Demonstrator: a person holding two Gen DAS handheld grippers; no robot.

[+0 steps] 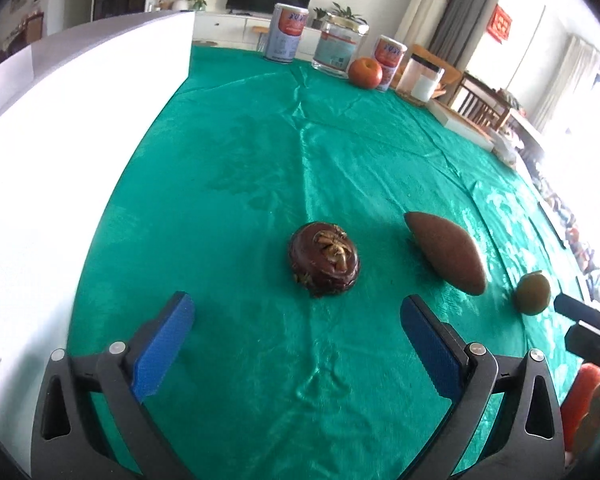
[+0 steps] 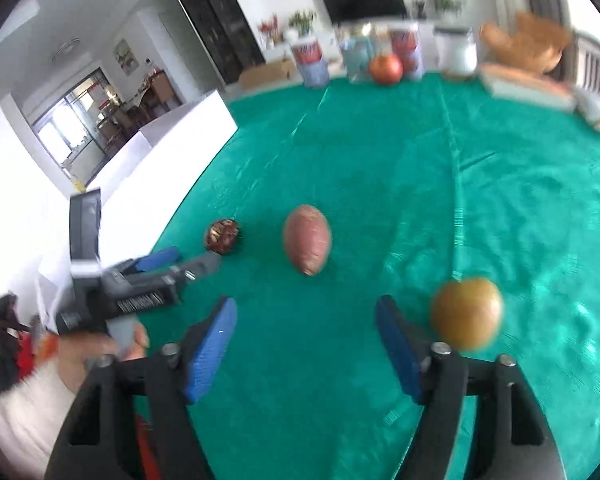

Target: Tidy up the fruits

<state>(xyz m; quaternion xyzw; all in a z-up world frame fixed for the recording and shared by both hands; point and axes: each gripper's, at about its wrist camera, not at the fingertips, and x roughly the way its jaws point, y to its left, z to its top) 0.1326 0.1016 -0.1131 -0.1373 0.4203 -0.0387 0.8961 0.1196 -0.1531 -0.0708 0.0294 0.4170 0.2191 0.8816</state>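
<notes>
Left gripper (image 1: 296, 320) wide open, blue pads (image 1: 166, 344) spread apart, nothing between them, just green tablecloth (image 1: 260, 160) underneath. Hovering tilted down, with a dark brown mangosteen (image 1: 324, 260) sitting on the cloth just past the fingertips, roughly centred on the gap, not touching either pad. Leafy cap facing up on that one.

Right gripper (image 2: 306, 316) also open, not as wide, nothing gripped; no earlier shot to compare. Bare cloth between its blue pads (image 2: 212, 352). Picture pretty smeared, so fine detail is a no-go. Yellow-brown round fruit (image 2: 466, 312), maybe a pear or a kiwi, can't tell, lying just outside the right-hand finger, close to it but seemingly not touching. Same fruit shows up small in the left view near the table's right edge.

Between the two round ones, a reddish-brown oval fruit (image 2: 308, 240) lying on its side, pointy ends. So three in a loose row across the near part of the table: mangosteen toward the left edge, oval in the middle, yellow-brown one toward the right.

Also visible from the right camera: a hand (image 2: 100, 344) wrapped round the left gripper's handle, over by the left edge, next to a white board (image 1: 60, 160) standing along that side.

Far edge of the table: an apple (image 1: 365, 72), red-orange, parked in front of a couple of cans (image 1: 285, 32) and a glass jar (image 1: 338, 46), well apart from the near row.
</notes>
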